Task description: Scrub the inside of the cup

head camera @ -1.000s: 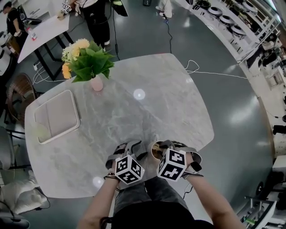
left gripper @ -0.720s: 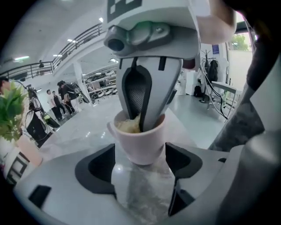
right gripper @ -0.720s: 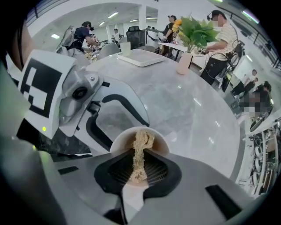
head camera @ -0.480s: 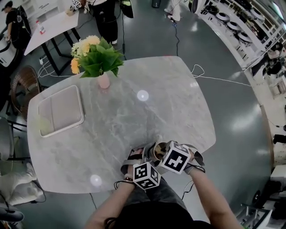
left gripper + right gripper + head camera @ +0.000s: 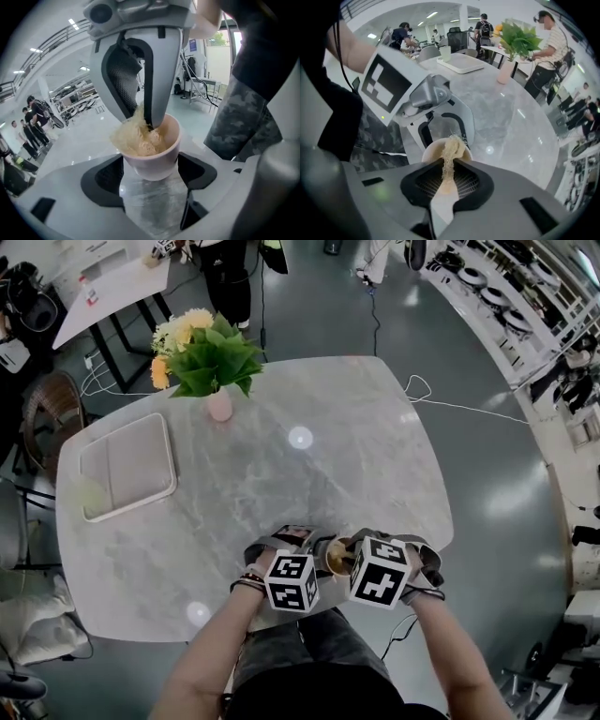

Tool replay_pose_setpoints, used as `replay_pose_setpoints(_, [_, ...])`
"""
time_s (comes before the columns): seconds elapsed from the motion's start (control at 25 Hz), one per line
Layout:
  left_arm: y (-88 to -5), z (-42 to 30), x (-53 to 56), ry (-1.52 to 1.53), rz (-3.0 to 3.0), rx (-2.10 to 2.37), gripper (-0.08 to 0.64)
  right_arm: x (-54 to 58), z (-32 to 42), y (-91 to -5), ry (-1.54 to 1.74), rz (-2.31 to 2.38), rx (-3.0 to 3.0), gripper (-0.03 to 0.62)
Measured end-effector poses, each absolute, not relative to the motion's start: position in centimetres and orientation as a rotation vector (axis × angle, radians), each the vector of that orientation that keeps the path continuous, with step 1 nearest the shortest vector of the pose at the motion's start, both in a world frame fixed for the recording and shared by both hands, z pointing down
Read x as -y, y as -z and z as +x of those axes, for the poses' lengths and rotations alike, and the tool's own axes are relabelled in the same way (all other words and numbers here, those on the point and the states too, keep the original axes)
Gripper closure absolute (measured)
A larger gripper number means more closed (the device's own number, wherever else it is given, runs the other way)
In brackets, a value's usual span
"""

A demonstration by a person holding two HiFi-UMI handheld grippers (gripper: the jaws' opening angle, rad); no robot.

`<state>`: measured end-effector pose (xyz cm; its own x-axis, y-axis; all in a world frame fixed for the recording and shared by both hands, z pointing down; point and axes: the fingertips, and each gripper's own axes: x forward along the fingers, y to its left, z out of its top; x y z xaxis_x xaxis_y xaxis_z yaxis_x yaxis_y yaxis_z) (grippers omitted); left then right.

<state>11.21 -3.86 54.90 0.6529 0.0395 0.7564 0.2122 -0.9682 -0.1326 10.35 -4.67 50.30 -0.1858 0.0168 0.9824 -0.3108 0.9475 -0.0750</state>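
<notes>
Sitting low-centre, the pale pink cup holds straw-coloured scrubber fibres pinched by the right gripper; the left gripper, jaws just closing slightly, clasps its sides

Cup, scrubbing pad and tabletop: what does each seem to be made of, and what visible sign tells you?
Cup: probably glazed ceramic, perhaps plastic; smooth pale-pink wall.
Scrubbing pad: loofah-like fibre; frayed beige strands.
Tabletop: polished marble or imitation; grey veins, lamp reflections.

The cup is sitting on the table at lower centre, a scrubber lying inside it. The tray is lying at left, the vase standing above and right of it.
</notes>
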Motion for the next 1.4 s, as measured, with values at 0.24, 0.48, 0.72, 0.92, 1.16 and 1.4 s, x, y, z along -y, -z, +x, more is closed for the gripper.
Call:
replay_pose_setpoints(0.24, [-54.9, 10.7, 3.8, 1.219, -2.550, 0.461, 0.201, 3.3, 9.8, -51.4, 0.034, 0.004, 1.746, 0.532])
replay_pose_setpoints(0.48, [-55.6, 10.1, 4.4, 1.298, -2.539, 0.475, 0.181, 3.5, 9.9, -50.9, -0.032, 0.030, 1.784, 0.532])
replay_pose_setpoints(0.72, [-53.6, 10.7, 4.2, 1.168, -2.734, -0.107, 0.152, 4.4, 10.4, -51.6, 0.062, 0.052, 1.732, 0.532])
replay_pose_setpoints(0.92, [-53.1, 12.5, 4.1, 1.149, -2.790, -0.543, 0.151, 4.4, 10.3, -52.5, -0.003, 0.067, 1.727, 0.532])
replay_pose_setpoints(1.16, [-53.6, 12.7, 4.5, 1.146, -2.771, -0.473, 0.143, 3.9, 10.1, -52.9, 0.058, 0.002, 1.715, 0.532])
replay_pose_setpoints(1.4, [-53.7, 12.3, 3.5, 1.105, -2.711, -0.023, 0.143, 2.3, 9.4, -50.2, 0.176, -0.218, 1.735, 0.532])
